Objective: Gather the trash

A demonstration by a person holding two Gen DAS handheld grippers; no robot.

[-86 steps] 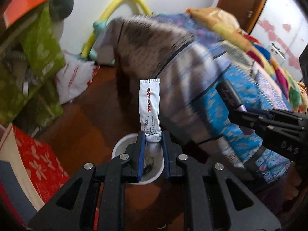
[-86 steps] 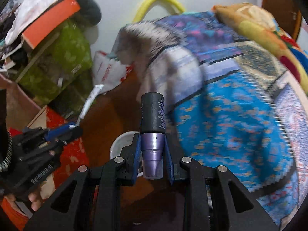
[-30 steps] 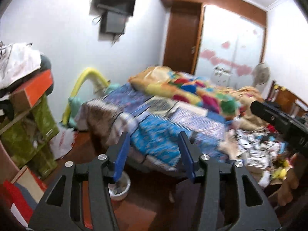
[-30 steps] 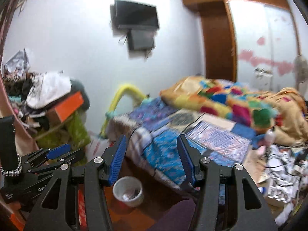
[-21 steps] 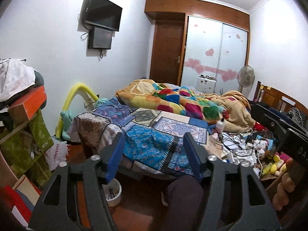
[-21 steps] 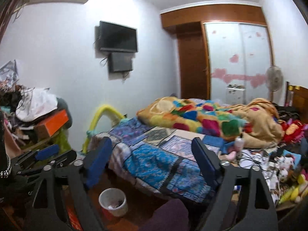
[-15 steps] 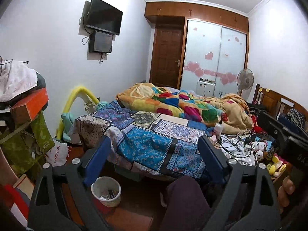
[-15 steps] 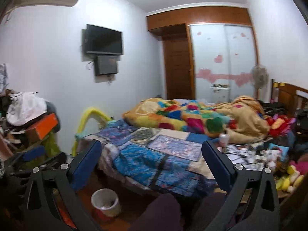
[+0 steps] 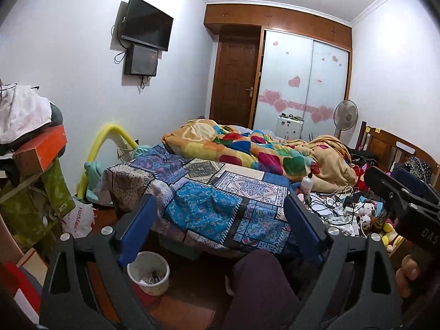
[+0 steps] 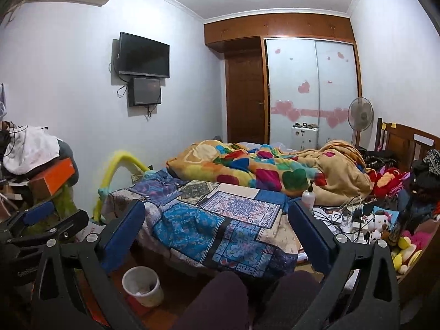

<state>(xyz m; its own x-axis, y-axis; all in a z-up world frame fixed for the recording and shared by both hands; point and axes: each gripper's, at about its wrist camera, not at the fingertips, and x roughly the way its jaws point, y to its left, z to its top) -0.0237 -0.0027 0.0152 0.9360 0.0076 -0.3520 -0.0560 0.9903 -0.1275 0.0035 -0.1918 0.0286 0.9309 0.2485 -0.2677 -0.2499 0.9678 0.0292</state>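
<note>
Trash bin (image 9: 148, 272) on the floor at seven o'clock, before the bed (image 9: 220, 206); fan (image 9: 345, 115) behind at one o'clock.

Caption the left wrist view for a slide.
Open, empty left gripper above a white trash bin beside the quilt-covered bed.

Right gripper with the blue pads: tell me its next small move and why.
Probably a swing toward the cluttered corner of the bed. The right gripper and the left gripper both stand wide open with nothing between the pads, the white plastic bin on the floor already holds litter, and loose cables and small items still lie on that corner.
</note>
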